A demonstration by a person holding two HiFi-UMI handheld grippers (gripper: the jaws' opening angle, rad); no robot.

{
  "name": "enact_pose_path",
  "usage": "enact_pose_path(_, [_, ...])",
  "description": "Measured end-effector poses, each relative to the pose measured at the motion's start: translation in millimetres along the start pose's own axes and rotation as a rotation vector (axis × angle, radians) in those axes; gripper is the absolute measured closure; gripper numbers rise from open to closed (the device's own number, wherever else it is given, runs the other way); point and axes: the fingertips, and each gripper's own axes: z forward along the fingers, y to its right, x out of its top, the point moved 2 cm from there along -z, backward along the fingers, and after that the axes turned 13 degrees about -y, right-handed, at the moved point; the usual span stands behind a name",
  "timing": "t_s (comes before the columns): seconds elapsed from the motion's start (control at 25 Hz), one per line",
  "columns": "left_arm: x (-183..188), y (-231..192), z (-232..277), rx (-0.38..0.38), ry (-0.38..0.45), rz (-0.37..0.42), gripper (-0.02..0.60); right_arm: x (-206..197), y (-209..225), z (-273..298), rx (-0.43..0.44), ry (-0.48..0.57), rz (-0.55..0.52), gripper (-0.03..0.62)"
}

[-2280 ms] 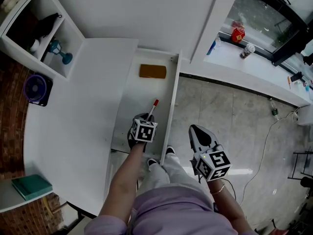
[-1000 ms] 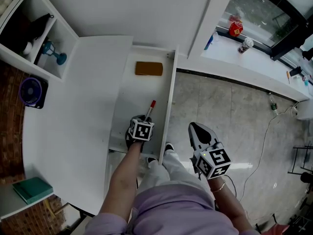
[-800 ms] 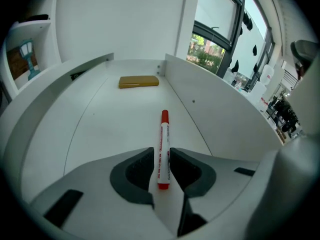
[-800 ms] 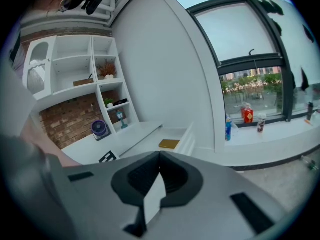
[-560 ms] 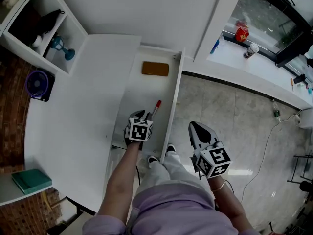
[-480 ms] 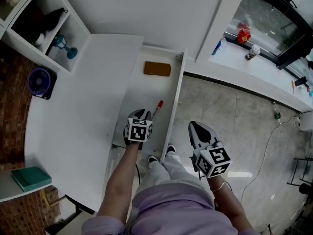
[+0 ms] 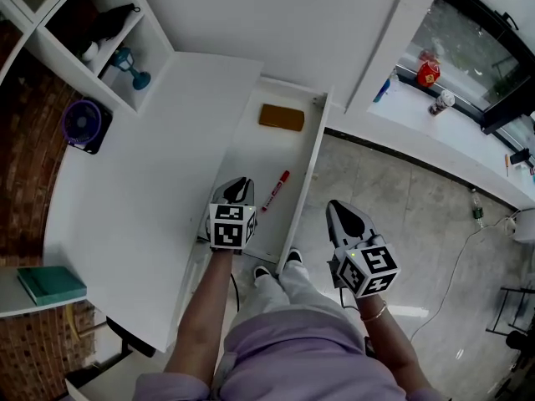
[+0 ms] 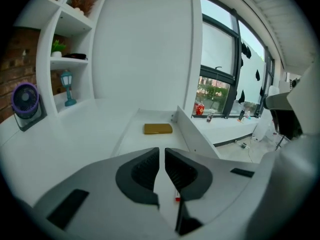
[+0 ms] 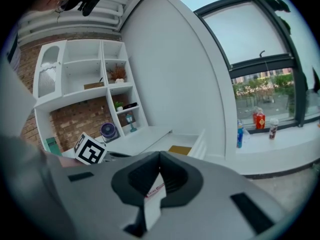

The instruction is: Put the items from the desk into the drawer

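**Pen in the drawer, both grippers empty: what to watch for**

Left gripper (image 7: 236, 187) over the near end of the open drawer (image 7: 303, 182), jaws drawn all but together on nothing. Just ahead of it and to its right, a red-capped pen (image 7: 275, 190) lying loose and slantwise on the drawer floor, close to the side wall. Far ahead, a flat brown block (image 7: 281, 117) at the drawer's back end. Right gripper (image 7: 340, 210) out beyond that side wall, above the floor tiles, jaws together and likewise empty.

Likeliest slip: a roll of the pen on any brisk shove of the drawer, ending against the wall or the brown block. No harm in that, but a noisy, untidy finish.

Next: a knock from the right gripper against the thin side wall while swinging leftward, enough to jolt the drawer and shift the pen.

Also possible: a catch of the left gripper on the drawer front during withdrawal, judging by how close to that edge it seems to sit.

Last, shutting too soon. Counter (image 7: 142, 182) to the left of the left gripper apparently bare, save a purple fan (image 7: 86, 125) far off at its edge; worth a look before closing.
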Motion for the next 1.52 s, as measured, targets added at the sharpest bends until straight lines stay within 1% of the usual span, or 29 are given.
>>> enact_pose_path(0.28, [15,-8,-41,0.027,0.109,-0.048,0.571,9,-7,0,0.02,0.019,-0.027,0.591])
enact_pose_path(0.6, [18,-18,-80,0.045,0.189,-0.1,0.581,13,-20,3,0.057,0.009,-0.065,0.592])
enact_pose_path(0.8, [14,-22,-105,0.068,0.23,-0.114,0.581,18,-31,3,0.081,0.025,-0.092,0.592])
enact_pose_path(1.16, [-5,-27,-138,0.1,0.27,-0.153,0.58,24,-47,2,0.092,0.036,-0.143,0.592])
enact_pose_path(1.52, [-20,-31,-156,0.12,0.284,-0.182,0.581,24,-54,1,0.095,0.032,-0.165,0.592])
